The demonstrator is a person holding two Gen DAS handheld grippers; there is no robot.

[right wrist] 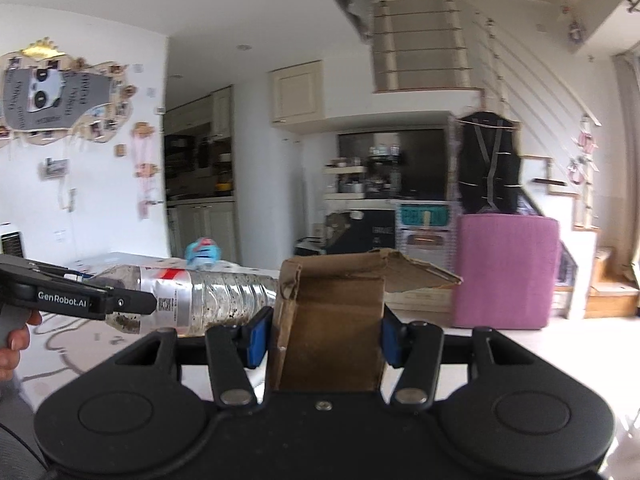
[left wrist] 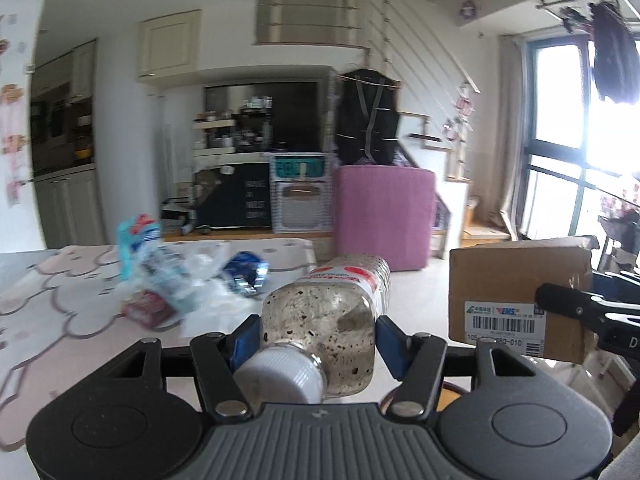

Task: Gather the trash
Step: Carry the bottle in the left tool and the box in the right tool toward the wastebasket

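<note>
The left gripper [left wrist: 318, 340] has a black frame with two round discs at its corners, a grey ribbed plate between them, and silver rivets on the angled black links. Its fingers [left wrist: 390, 344] carry blue pads. The right gripper [right wrist: 322, 338] is built alike: black body, round discs, silver rivets, one small screw at the middle, blue pads. Seen from the side, the left gripper bears white lettering, "GenRobot.AI", above a grey handle. The hand [right wrist: 14, 344] on that handle is bare.

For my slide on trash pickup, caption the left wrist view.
Left gripper holds a dirty plastic bottle beside a cardboard box.
</note>
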